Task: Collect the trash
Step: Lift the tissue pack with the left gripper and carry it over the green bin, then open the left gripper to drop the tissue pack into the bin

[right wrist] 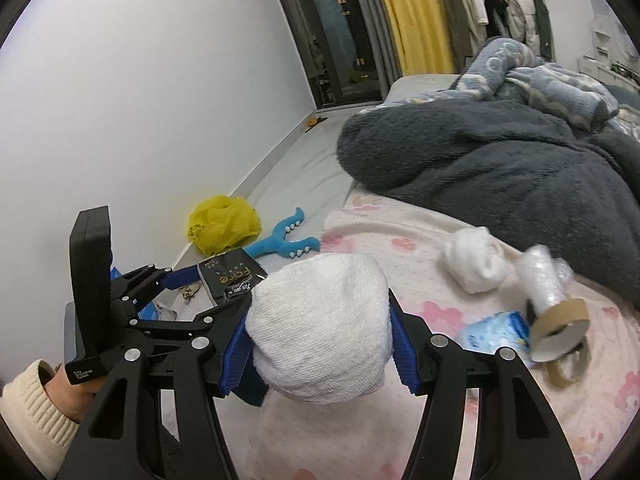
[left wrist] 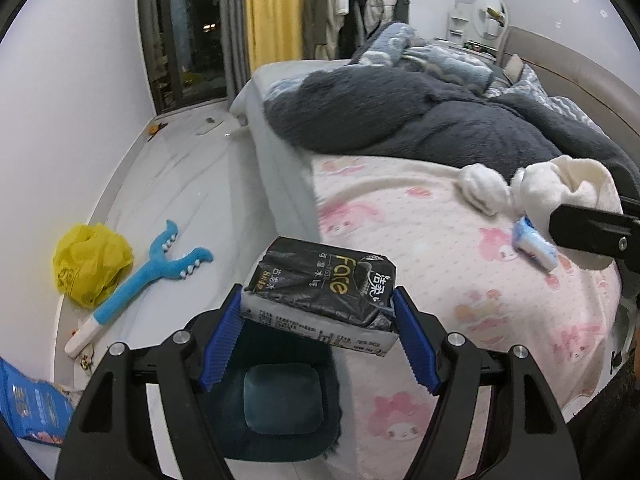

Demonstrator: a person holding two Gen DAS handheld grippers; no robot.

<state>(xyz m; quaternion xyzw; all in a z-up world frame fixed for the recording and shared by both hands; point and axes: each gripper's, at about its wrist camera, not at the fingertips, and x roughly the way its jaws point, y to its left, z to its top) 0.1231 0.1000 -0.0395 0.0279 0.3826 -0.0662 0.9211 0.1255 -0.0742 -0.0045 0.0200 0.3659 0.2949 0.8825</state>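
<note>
My left gripper point(left wrist: 318, 314) is shut on a black tissue pack point(left wrist: 320, 288) and holds it over a dark trash bin point(left wrist: 280, 400) on the floor beside the bed. The pack also shows in the right wrist view point(right wrist: 230, 278). My right gripper point(right wrist: 320, 344) is shut on a white sock point(right wrist: 320, 324) above the pink blanket point(right wrist: 420, 248). On the blanket lie a crumpled white tissue point(right wrist: 474, 266), a blue wrapper point(right wrist: 496, 332) and a cardboard roll with plastic film point(right wrist: 552, 304).
A yellow plastic bag point(left wrist: 90, 264) and a blue plush toy point(left wrist: 152, 276) lie on the floor by the wall. A blue packet point(left wrist: 32, 404) lies at the lower left. A dark fleece blanket point(left wrist: 420, 120) covers the bed's far part.
</note>
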